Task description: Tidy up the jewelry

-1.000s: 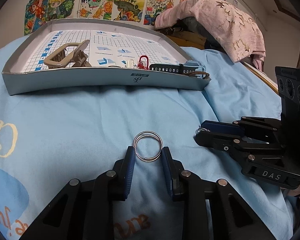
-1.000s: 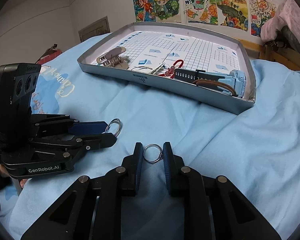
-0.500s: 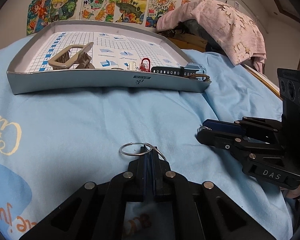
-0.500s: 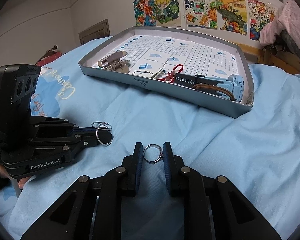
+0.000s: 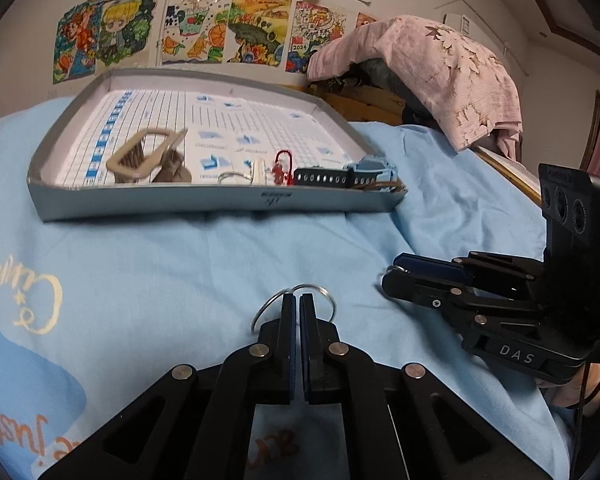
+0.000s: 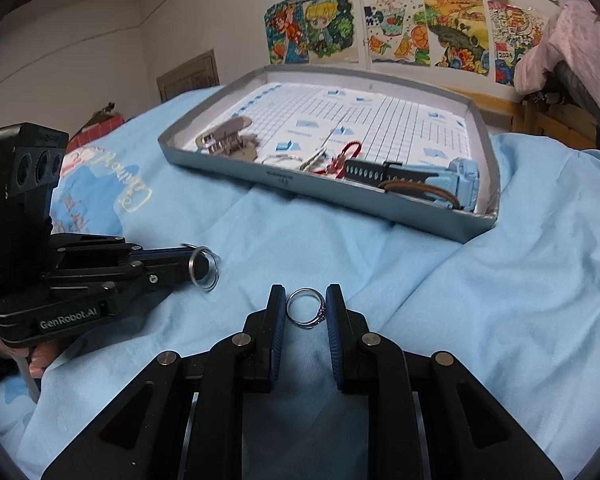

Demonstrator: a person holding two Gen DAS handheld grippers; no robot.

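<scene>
A shallow grey cardboard tray [image 6: 440,222] lies on the light-blue bedsheet [image 6: 500,300]. In it, left to right: beige plastic hair claw [image 6: 226,140], red cord charm [image 6: 342,156], blue wristwatch [image 6: 462,186].

White wall [image 6: 204,8] hung with bright drawings [image 5: 236,36] — blue bedspread [image 6: 500,300] below

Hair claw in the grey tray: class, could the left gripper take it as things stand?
Probably not yet. The left gripper is shut on the silver rings, so its fingers are occupied. The hair claw lies uncovered in the grey tray, with bare blue bedding between.
</scene>
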